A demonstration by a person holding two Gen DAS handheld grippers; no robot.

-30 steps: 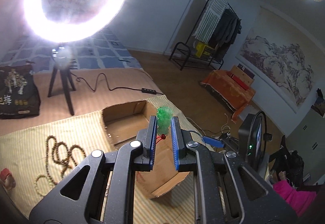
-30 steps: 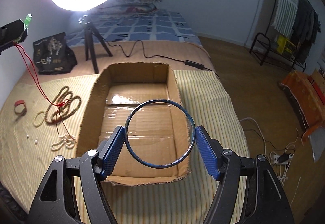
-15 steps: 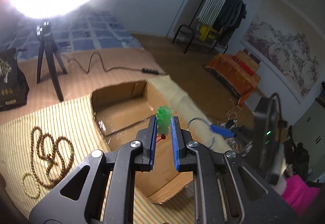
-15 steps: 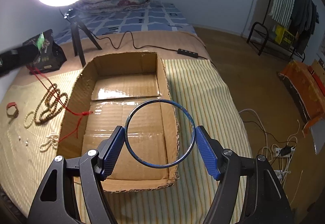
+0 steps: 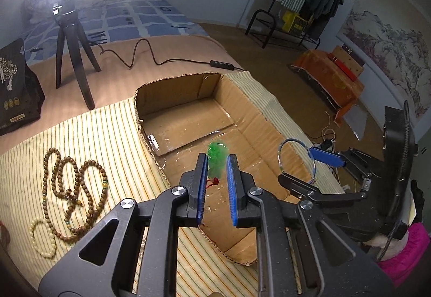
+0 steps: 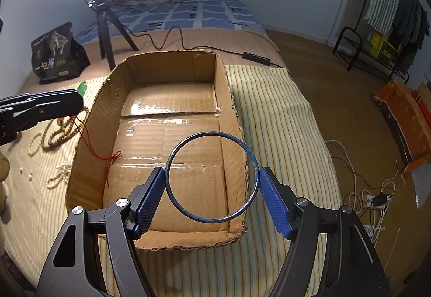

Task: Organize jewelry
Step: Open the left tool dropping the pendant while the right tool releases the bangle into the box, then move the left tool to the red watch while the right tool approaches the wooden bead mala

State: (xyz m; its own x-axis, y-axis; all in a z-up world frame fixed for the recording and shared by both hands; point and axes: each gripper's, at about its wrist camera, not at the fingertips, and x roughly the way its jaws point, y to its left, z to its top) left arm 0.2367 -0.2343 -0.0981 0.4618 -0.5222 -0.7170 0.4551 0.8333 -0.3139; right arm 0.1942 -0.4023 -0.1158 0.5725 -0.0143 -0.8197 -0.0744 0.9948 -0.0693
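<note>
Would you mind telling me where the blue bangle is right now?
The bangle sits between the right claw's pads, held above the near right end of the cardboard box.

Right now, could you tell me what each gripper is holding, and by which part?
The left gripper pinches a green pendant by its lower body, its red cord dangling. The right gripper clamps a blue bangle across its outer rim.

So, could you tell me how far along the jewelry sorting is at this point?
Nothing lies settled in the cardboard box yet; only the end of a red cord trails on its floor. In hand: the left gripper pinches a green pendant over the box, and the right gripper holds a blue bangle above it. Left on the striped cloth: the brown bead necklace, a cream bracelet and pearl strands.
</note>
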